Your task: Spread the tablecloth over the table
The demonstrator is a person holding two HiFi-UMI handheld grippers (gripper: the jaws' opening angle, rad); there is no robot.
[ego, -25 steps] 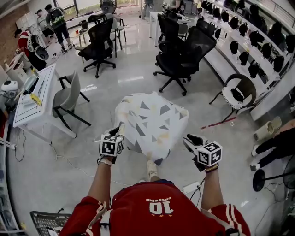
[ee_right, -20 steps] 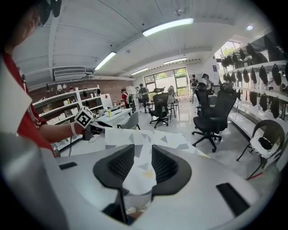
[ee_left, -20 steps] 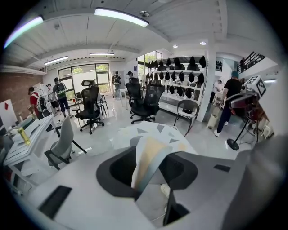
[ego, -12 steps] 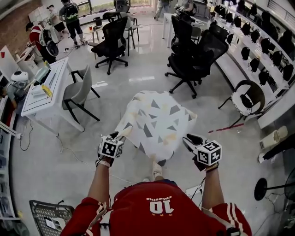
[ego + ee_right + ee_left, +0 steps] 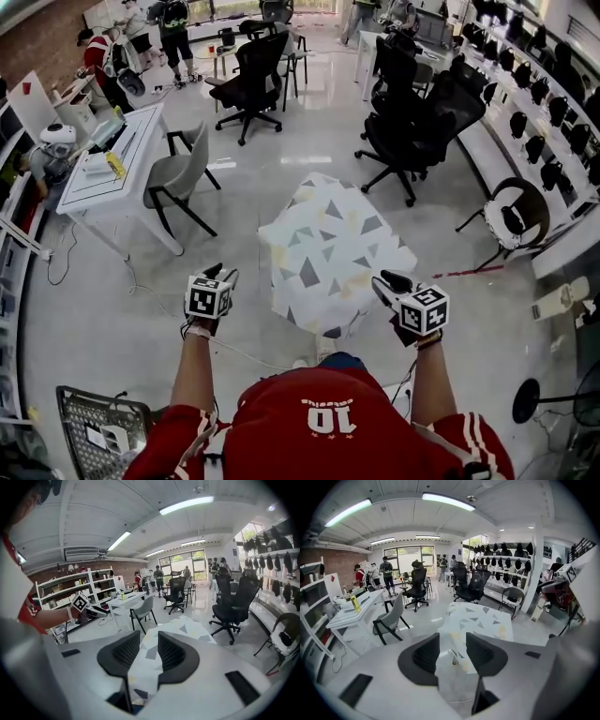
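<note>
A white tablecloth (image 5: 333,248) printed with grey and yellow triangles lies over a small table, its edges hanging down. My left gripper (image 5: 222,273) is over bare floor, well to the left of the cloth. Its jaws have just been opening and stand open with nothing between them (image 5: 452,651); the cloth (image 5: 478,620) shows beyond them. My right gripper (image 5: 382,279) is at the cloth's near right corner. In the right gripper view its jaws (image 5: 149,651) stand apart and the cloth (image 5: 187,630) runs past the gap without being pinched.
To the left stand a white desk (image 5: 103,164) and a grey chair (image 5: 183,173). Black office chairs (image 5: 412,122) are behind the table and a round chair (image 5: 511,211) is at the right. A wire basket (image 5: 98,431) sits near left. Several people stand at the back.
My left gripper has let go of the cloth's near left corner and moved left, away from it. The cloth now lies flatter over the table. My right gripper stays by the near right corner.
</note>
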